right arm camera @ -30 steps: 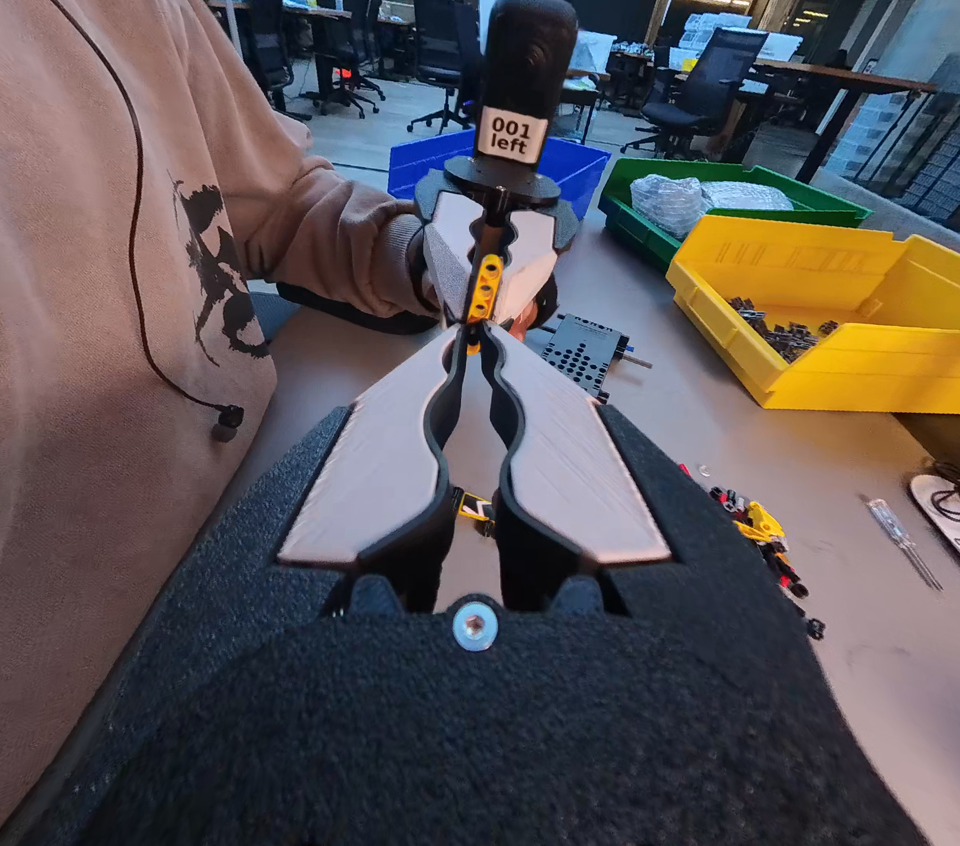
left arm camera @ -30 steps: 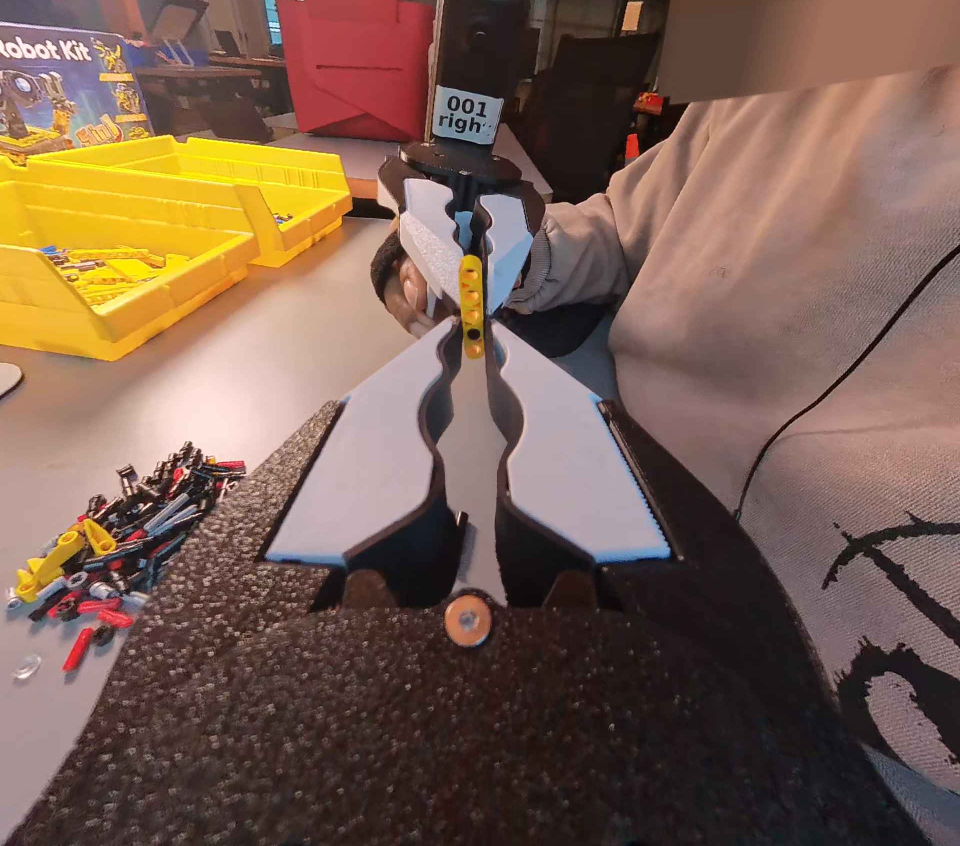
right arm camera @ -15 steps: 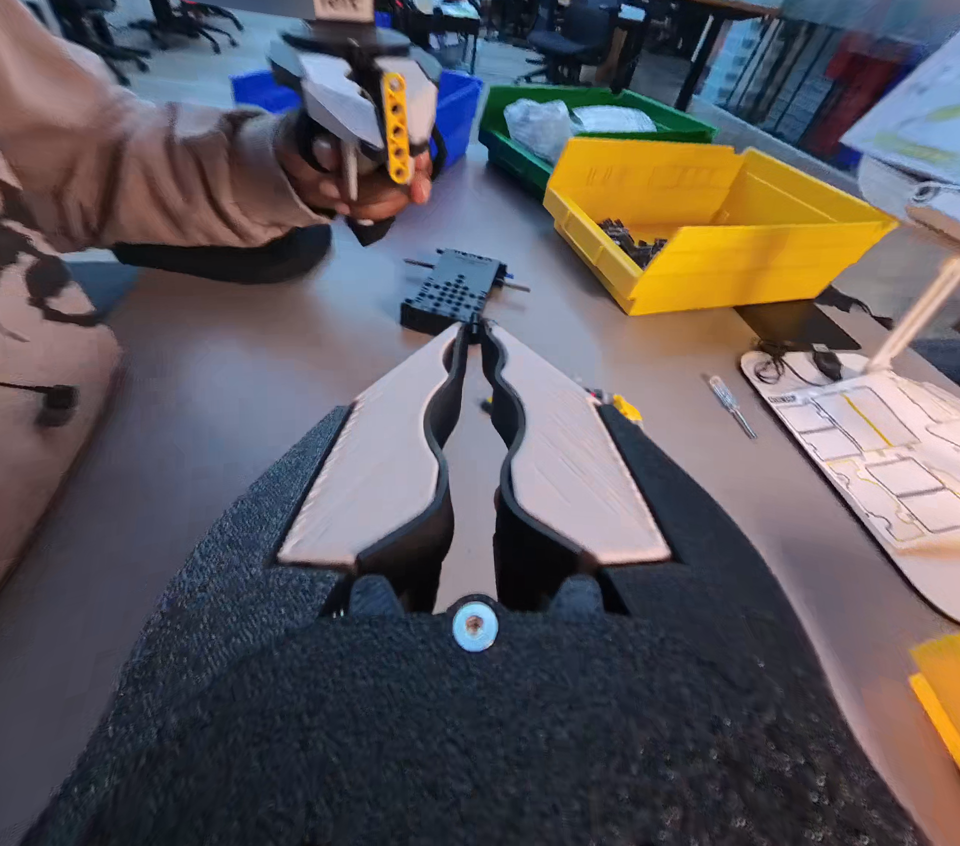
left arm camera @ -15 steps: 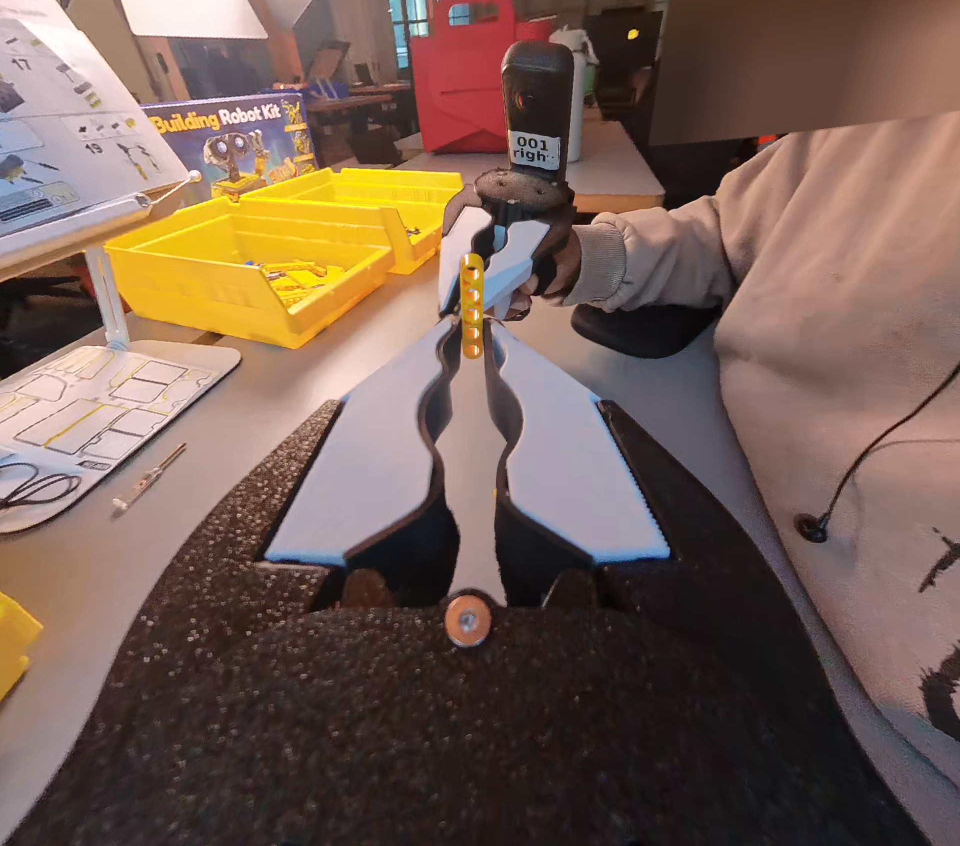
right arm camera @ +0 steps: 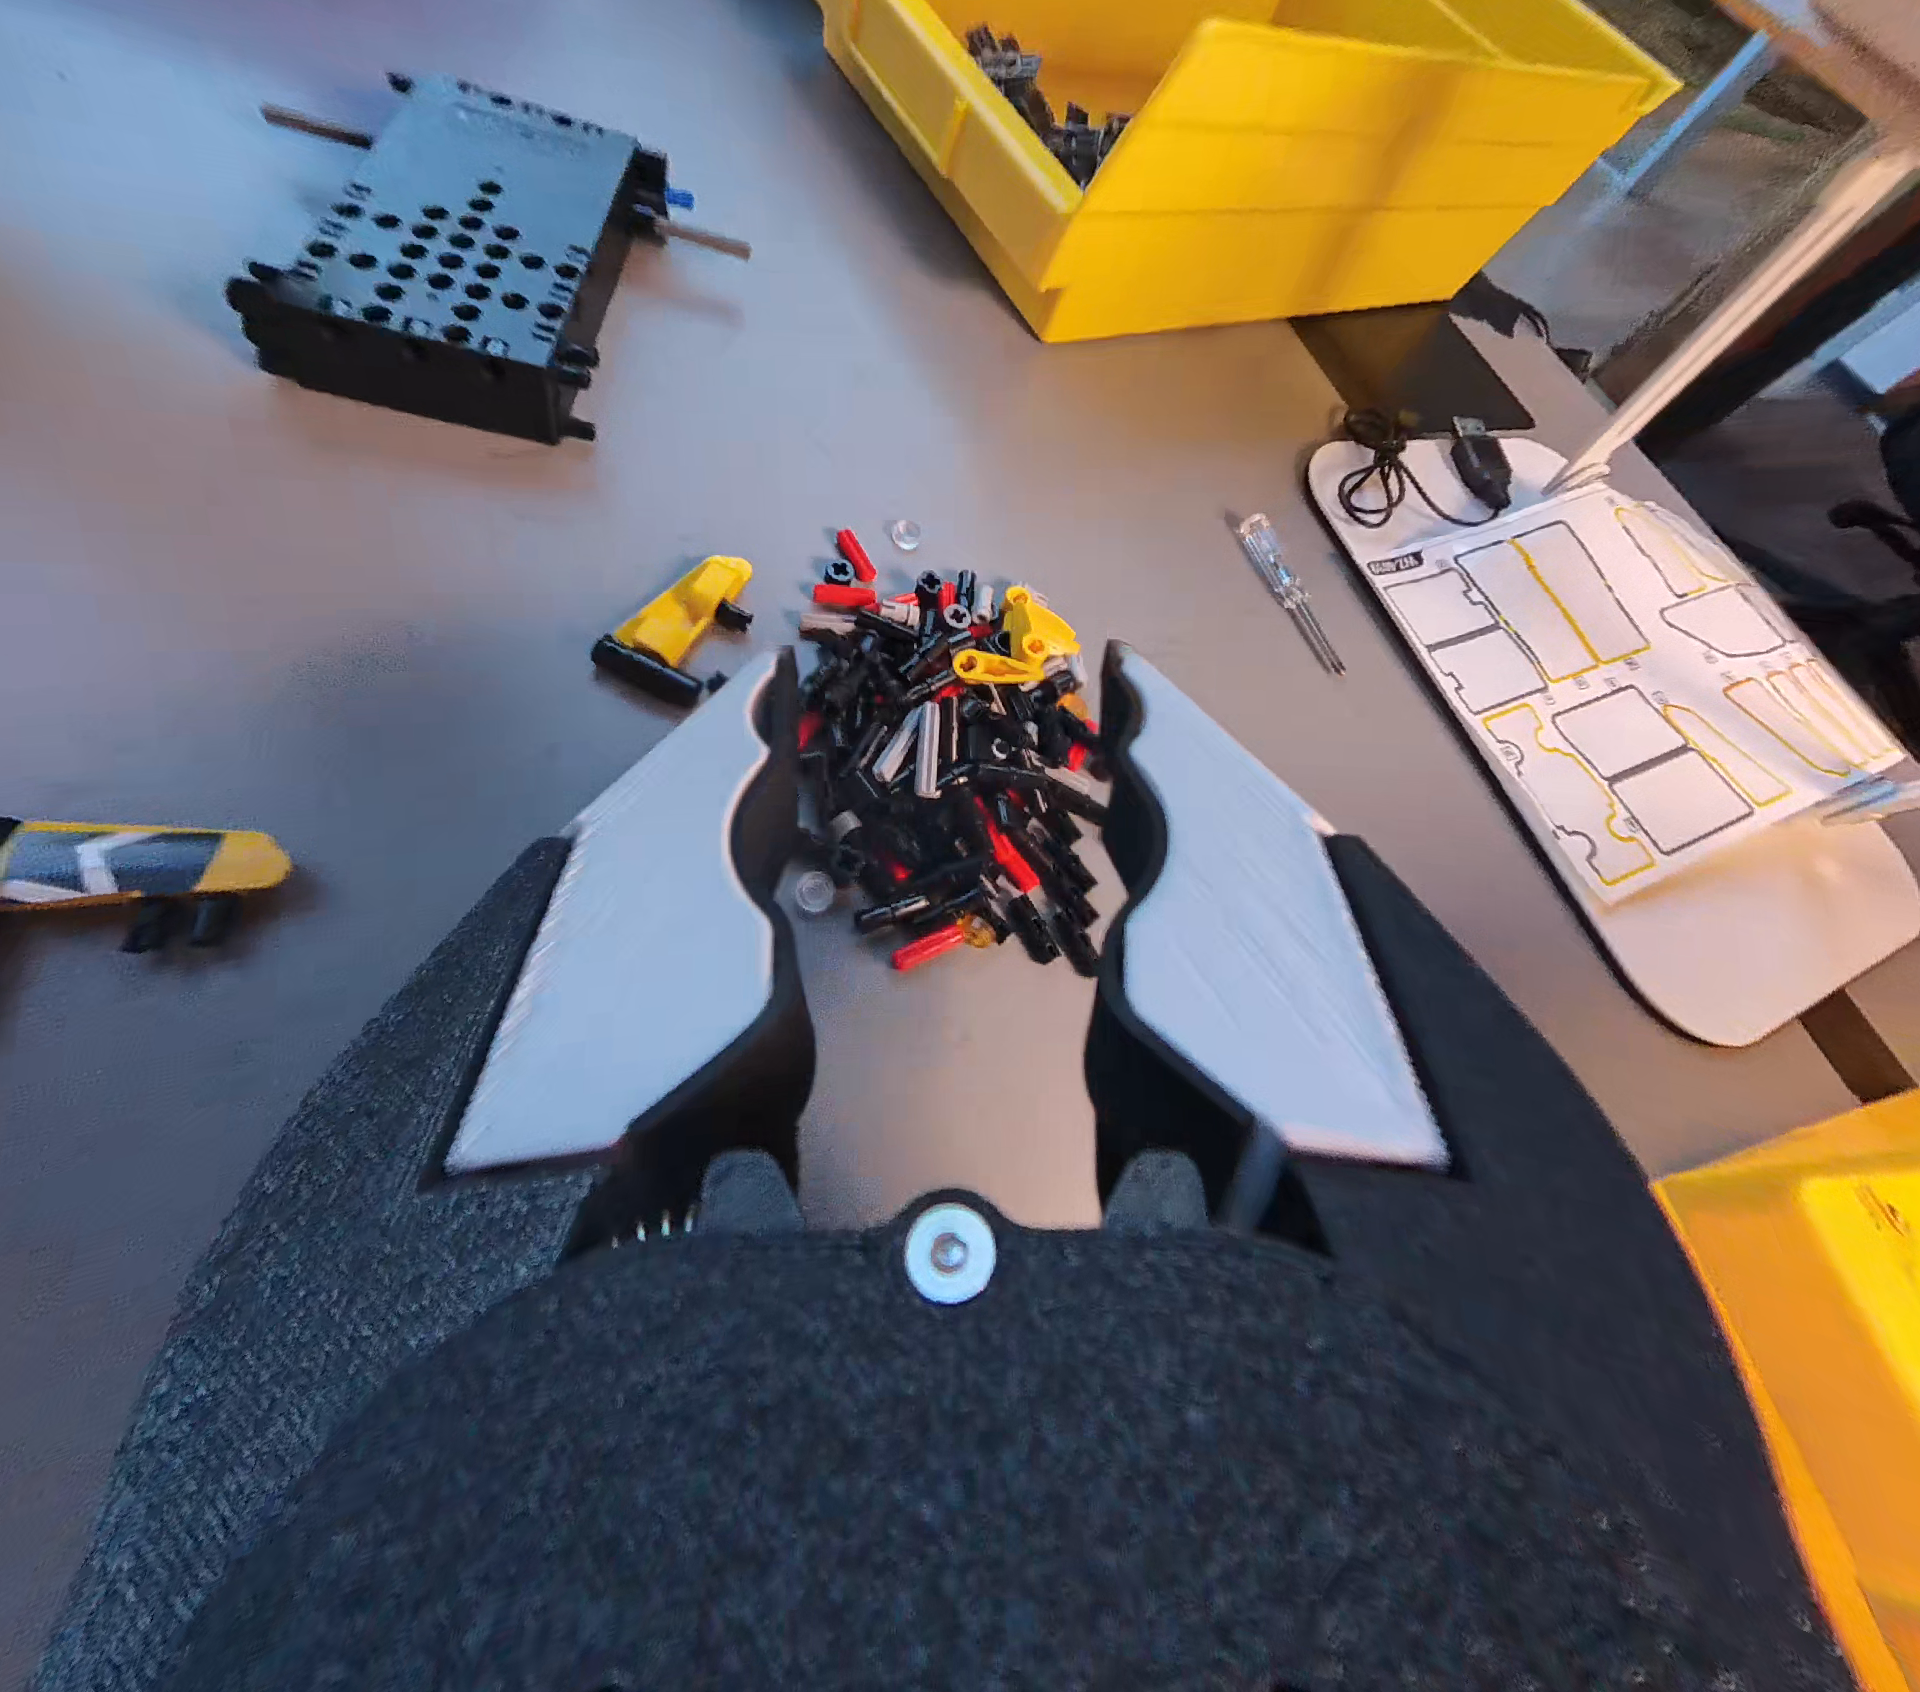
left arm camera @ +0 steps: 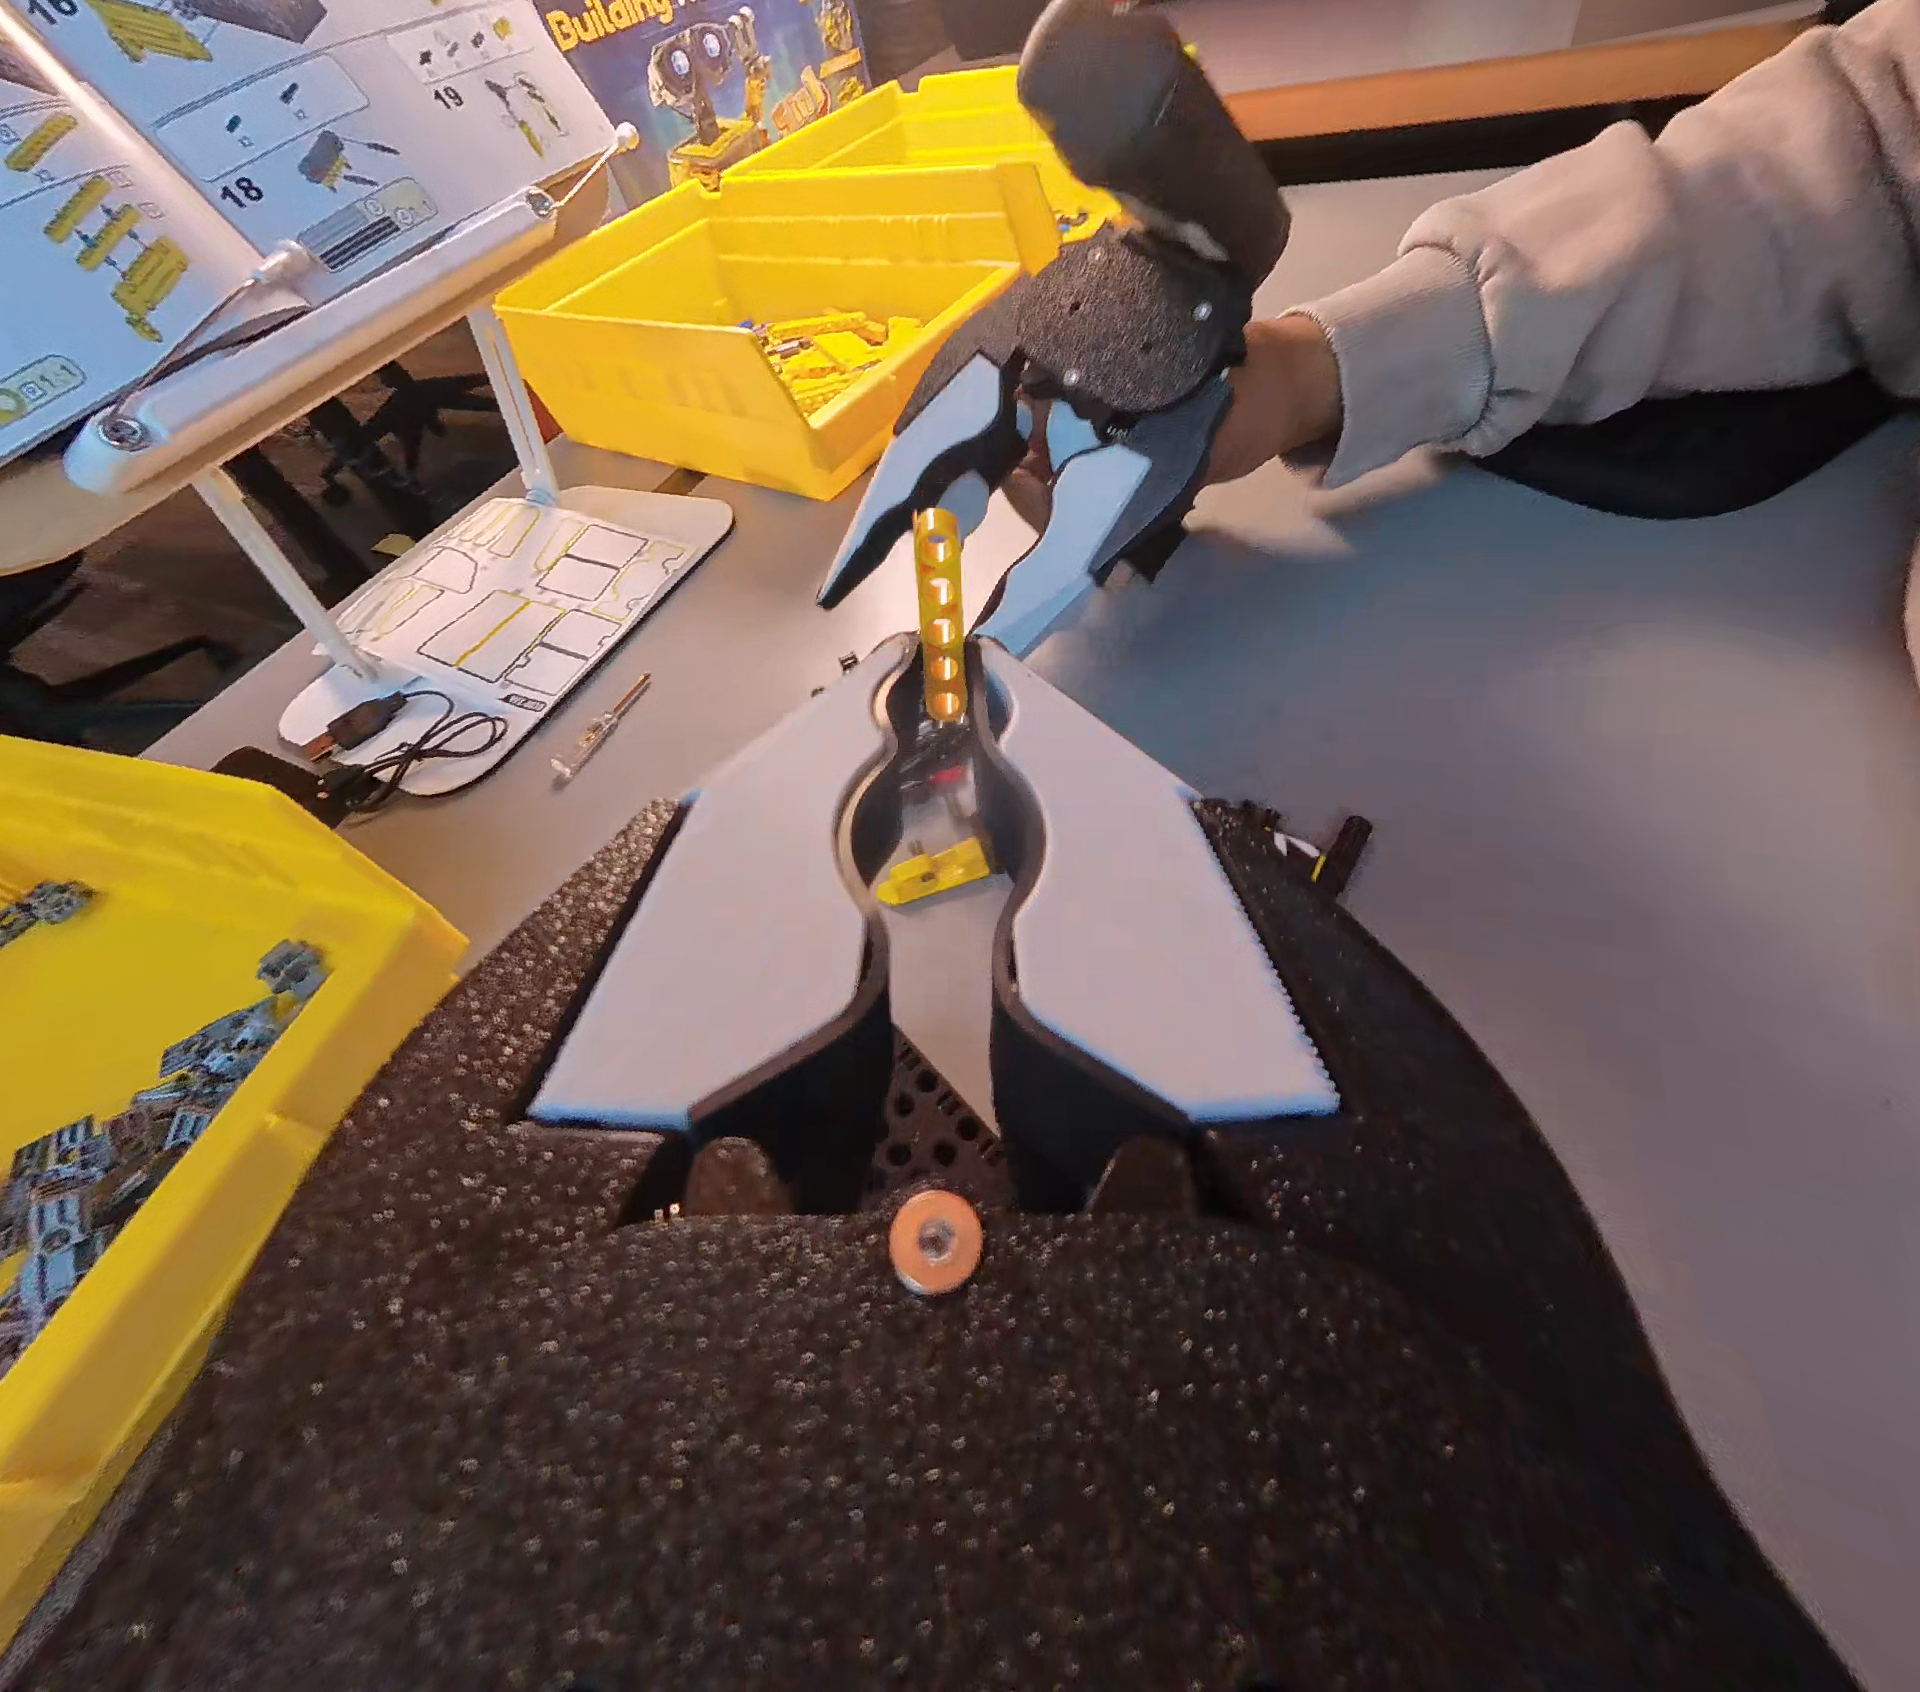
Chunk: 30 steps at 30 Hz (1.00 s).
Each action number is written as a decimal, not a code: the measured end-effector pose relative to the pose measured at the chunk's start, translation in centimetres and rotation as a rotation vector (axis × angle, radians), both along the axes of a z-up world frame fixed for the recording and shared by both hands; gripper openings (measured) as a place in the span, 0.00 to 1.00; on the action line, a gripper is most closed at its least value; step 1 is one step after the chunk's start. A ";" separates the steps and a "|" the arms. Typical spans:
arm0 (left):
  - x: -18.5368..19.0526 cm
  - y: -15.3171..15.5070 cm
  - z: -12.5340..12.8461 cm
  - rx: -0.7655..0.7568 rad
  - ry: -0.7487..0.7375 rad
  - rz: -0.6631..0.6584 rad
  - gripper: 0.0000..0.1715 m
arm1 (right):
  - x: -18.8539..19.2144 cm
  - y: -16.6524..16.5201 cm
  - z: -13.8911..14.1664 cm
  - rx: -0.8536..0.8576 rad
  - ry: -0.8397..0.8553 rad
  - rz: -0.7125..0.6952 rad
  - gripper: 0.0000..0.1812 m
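Note:
My left gripper (left arm camera: 943,674) is shut on the lower end of a yellow beam with holes (left arm camera: 940,593), which stands upright above the grey table (left arm camera: 1507,811). Beyond it the right gripper's fingers (left arm camera: 925,458) are spread and point down at the table. In the right wrist view my right gripper (right arm camera: 951,660) is open and empty, with its jaws on either side of a pile of small black, red and grey pins (right arm camera: 935,790). A small yellow and black piece (right arm camera: 675,624) lies just left of the pile.
A black perforated block (right arm camera: 447,260) lies far left and a yellow bin (right arm camera: 1195,84) stands behind. A screwdriver (right arm camera: 1283,593) and a white stand base (right arm camera: 1621,707) lie right. An instruction booklet (left arm camera: 239,32) and yellow bins (left arm camera: 748,354) are on the left. My hands' fingertips stand some 15 centimetres from each other. It is some 12 centimetres from my left tips to the black perforated block (right arm camera: 447,260).
The right gripper let go of the yellow beam, swung down over the pin pile and opened. The left gripper kept the beam and turned toward the table.

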<state>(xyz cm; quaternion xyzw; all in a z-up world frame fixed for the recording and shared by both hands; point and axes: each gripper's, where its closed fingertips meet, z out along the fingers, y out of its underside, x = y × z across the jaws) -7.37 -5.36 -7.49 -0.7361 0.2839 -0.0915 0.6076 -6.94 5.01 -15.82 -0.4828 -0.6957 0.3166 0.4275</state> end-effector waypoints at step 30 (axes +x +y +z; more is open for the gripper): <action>-28.5 -17.9 -2.1 -0.551 0.290 1.237 0.04 | 11.5 1.0 3.8 -0.243 0.083 -0.051 0.32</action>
